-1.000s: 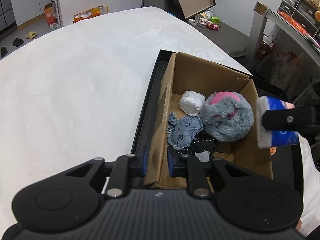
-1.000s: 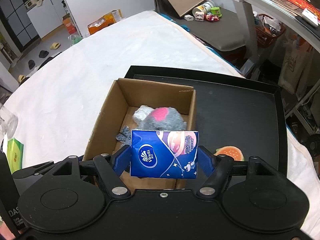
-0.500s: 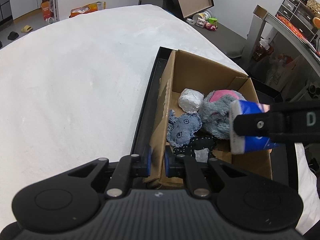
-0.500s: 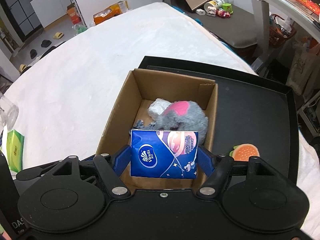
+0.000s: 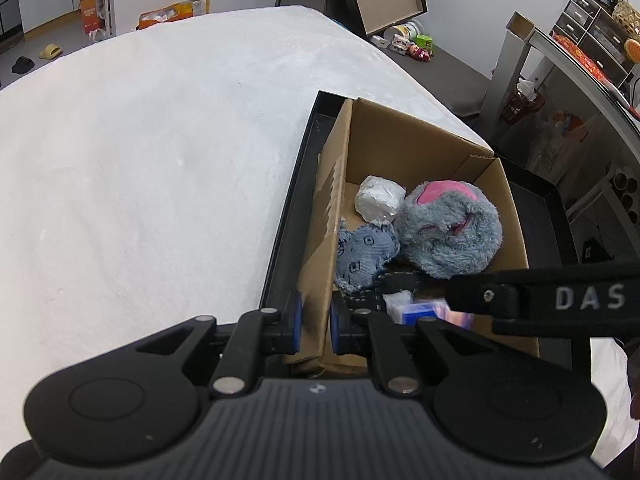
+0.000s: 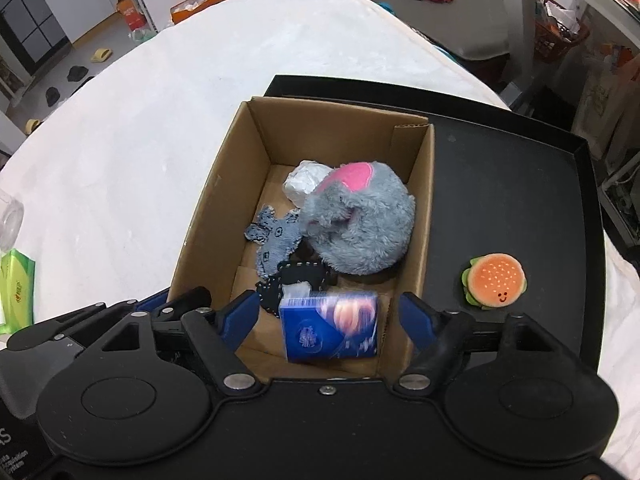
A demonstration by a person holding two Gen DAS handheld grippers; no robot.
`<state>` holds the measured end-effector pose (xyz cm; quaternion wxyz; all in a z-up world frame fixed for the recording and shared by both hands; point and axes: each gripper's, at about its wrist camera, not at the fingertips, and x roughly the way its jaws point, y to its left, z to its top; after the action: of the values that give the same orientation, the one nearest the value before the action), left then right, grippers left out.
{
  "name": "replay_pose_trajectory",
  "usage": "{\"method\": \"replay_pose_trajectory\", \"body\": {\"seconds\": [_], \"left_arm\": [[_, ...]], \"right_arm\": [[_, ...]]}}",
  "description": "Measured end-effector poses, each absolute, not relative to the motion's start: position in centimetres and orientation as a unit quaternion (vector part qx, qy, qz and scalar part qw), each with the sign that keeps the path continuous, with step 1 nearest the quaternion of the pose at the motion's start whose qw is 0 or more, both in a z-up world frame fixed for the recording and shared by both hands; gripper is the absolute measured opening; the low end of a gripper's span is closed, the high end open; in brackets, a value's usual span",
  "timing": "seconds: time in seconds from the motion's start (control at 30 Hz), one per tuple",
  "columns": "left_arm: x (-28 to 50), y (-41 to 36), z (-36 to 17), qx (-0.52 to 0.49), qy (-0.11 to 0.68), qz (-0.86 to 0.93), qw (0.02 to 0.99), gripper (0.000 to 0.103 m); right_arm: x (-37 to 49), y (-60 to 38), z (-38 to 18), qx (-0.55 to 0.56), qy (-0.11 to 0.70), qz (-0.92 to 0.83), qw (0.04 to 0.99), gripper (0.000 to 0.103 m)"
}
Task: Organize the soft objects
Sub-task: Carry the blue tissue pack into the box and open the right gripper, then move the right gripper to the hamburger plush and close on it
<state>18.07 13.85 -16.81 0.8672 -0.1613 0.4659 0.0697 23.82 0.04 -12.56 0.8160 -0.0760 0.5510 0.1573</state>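
My left gripper is clenched on the near left wall of the cardboard box, one pad outside and one inside. The box sits in a black tray on the white-covered table.

Ahead of those pads, inside the box, lie a denim scrap, a white wrapped bundle further on, and a grey plush with a pink patch to the right of both.

My right gripper hangs over the near end of the box. Its jaws have just been opening, and they now stand clear on both sides of the blue tissue pack, which is blurred and lies between them in the box's near corner, next to a dark stitched patch. So that gripper is released.

To its right, outside the box, a small burger plush sits on the tray.
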Motion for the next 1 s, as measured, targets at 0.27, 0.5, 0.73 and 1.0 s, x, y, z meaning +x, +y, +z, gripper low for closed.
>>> {"method": "replay_pose_trajectory", "body": {"seconds": [0.27, 0.5, 0.73, 1.0], "left_arm": [[18.2, 13.2, -16.4, -0.151, 0.471, 0.077, 0.866, 0.013], [18.4, 12.5, -16.0, -0.138, 0.490, 0.081, 0.857, 0.021], [18.9, 12.4, -15.4, -0.116, 0.505, 0.093, 0.850, 0.058], [19.8, 11.6, -14.6, -0.092, 0.511, 0.110, 0.847, 0.067]], "right_arm": [[23.4, -2.4, -10.4, -0.060, 0.526, 0.161, 0.833, 0.083], [23.4, -5.2, -8.7, -0.047, 0.508, 0.181, 0.841, 0.091], [24.0, -7.8, -8.3, -0.076, 0.486, 0.196, 0.849, 0.098], [25.3, -10.4, -9.0, -0.100, 0.492, 0.219, 0.837, 0.098]]}}
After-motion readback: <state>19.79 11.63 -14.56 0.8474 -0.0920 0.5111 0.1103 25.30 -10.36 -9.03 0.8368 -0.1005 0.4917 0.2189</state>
